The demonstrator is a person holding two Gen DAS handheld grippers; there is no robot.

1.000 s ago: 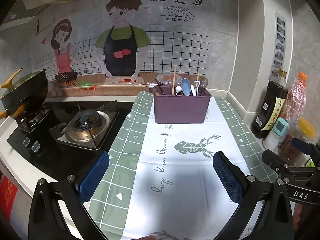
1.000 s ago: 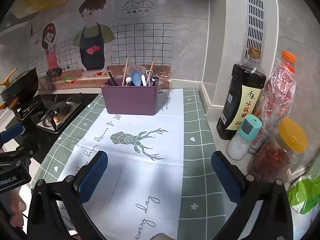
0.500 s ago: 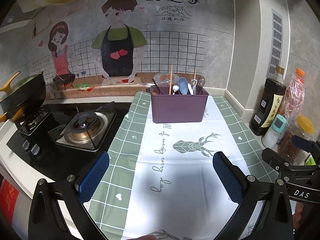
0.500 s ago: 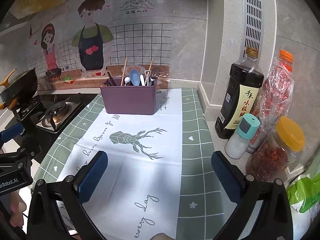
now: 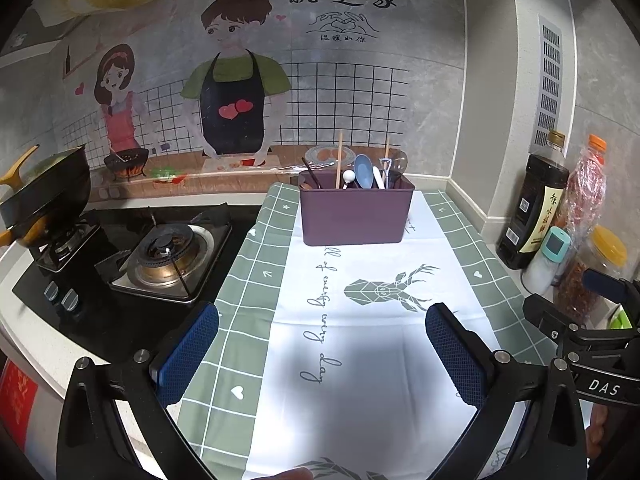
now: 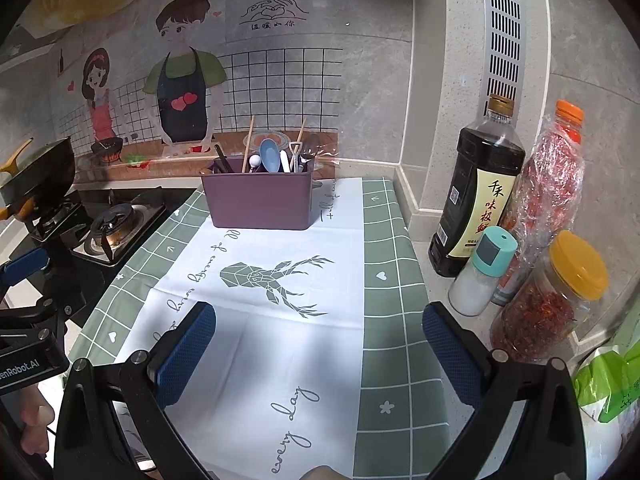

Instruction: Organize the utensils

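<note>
Both claws hang above the near end of the table (image 5: 256, 280), each spread wide with nothing between its blue pads. The left claw (image 5: 322, 354) sits over the white middle of the cloth (image 5: 360, 360); the right claw (image 6: 320, 354) is just beside it, toward 3 o'clock, and its black frame shows at the right edge of the left wrist view.

At 12 o'clock from both claws, well apart from them at the far end of the cloth, stands the purple utensil bin (image 5: 356, 216). The utensils stand upright in it: two wooden chopsticks (image 5: 339, 160), a blue spoon (image 5: 363, 172), a white spoon and a few dark or metal handles too small to sort out.

At 9 o'clock lies the gas stove (image 5: 168, 252) with a dark pan (image 5: 44, 192) on its far burner. At 3 o'clock a soy sauce bottle (image 6: 476, 196), a salt shaker (image 6: 480, 272) and a jar of dried chilli (image 6: 548, 300) crowd together by the wall.
</note>
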